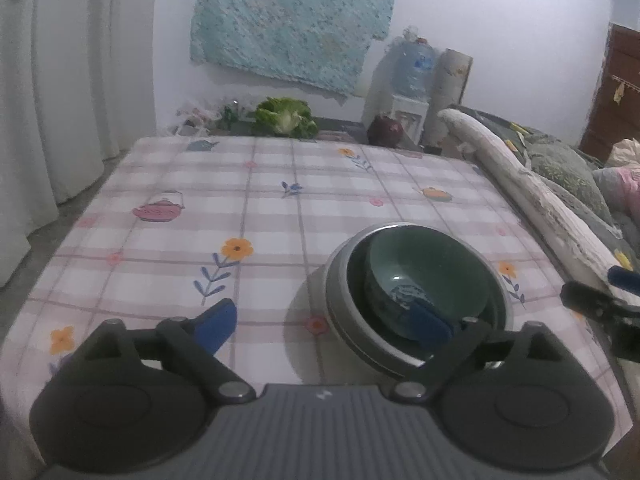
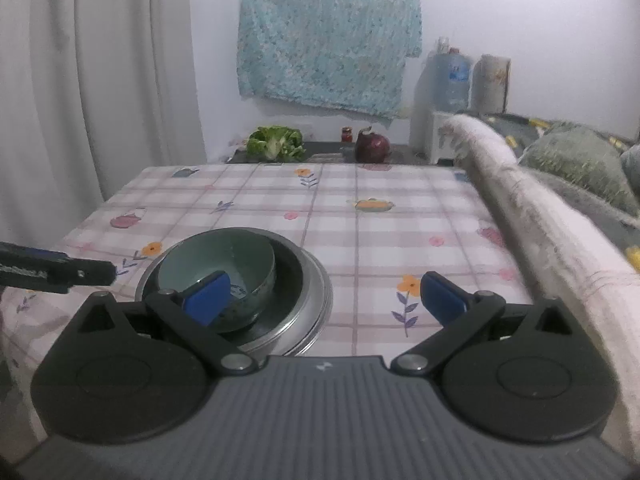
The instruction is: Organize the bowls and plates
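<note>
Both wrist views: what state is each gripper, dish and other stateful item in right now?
Left gripper: open, holding nothing.
Right gripper: open, holding nothing.
Small green ceramic bowl: upright, nested in the stack, looks empty.
Dark bowl: upright, holding the green bowl.
Grey metal bowl: upright on the checked tablecloth, bottom of the stack.
Blue water jug: upright, capped.

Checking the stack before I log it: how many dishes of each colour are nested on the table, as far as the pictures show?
Green bowl: 1, innermost.
Black dish: 1, around the green bowl.
Silver metal dishes: at least 1; the layered rims hint at more, but I cannot tell.
Total: at least 3, all nested in one stack on the checked tablecloth.
</note>
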